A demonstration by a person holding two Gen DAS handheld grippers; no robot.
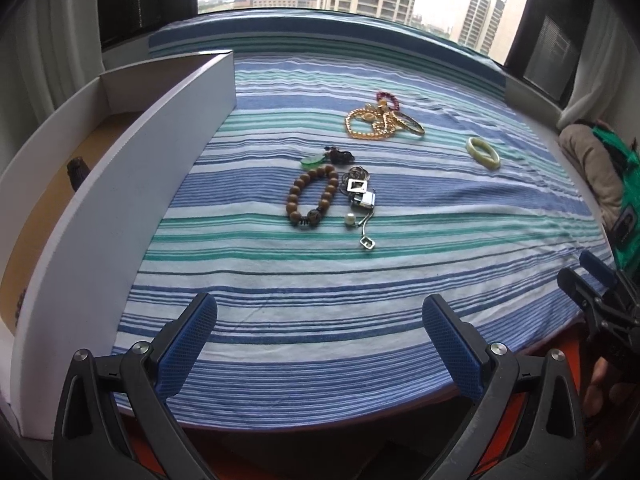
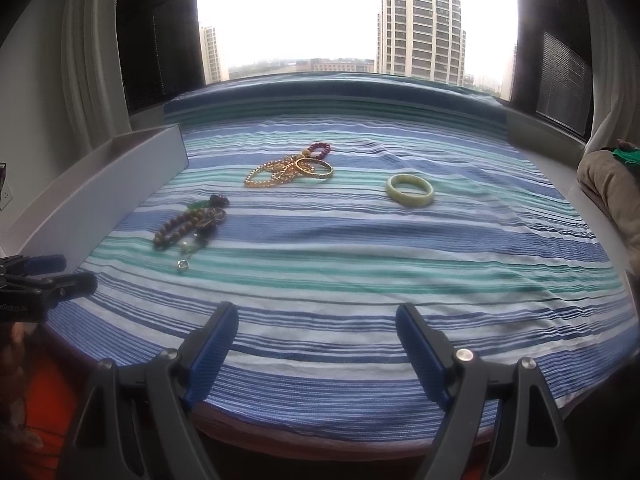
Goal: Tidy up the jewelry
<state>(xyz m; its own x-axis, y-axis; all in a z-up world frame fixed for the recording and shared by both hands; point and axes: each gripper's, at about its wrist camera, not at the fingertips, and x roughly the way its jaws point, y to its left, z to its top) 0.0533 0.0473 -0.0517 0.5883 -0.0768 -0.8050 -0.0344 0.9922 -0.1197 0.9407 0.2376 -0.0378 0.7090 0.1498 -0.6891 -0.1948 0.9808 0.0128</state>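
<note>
Jewelry lies scattered on a striped blue and green cloth [image 1: 320, 280]. A brown wooden bead bracelet [image 1: 310, 196] sits mid-cloth beside a silver chain with square pendants [image 1: 360, 200] and a green pendant [image 1: 312, 161]. Farther back lie gold chains and bangles [image 1: 380, 122] with a dark red bead bracelet [image 2: 320, 149]. A pale jade bangle [image 2: 410, 191] rests alone to the right. My left gripper [image 1: 320, 316] hovers open over the cloth's near edge, nothing between its fingers. My right gripper [image 2: 316, 320] is likewise open and empty, well short of the jewelry.
A white open box [image 1: 132, 184] stands along the left of the cloth, with a small dark object [image 1: 77, 170] inside. A beige and green bundle [image 1: 592, 160] lies at the right edge. A window with curtains is behind. Each gripper shows at the other view's edge.
</note>
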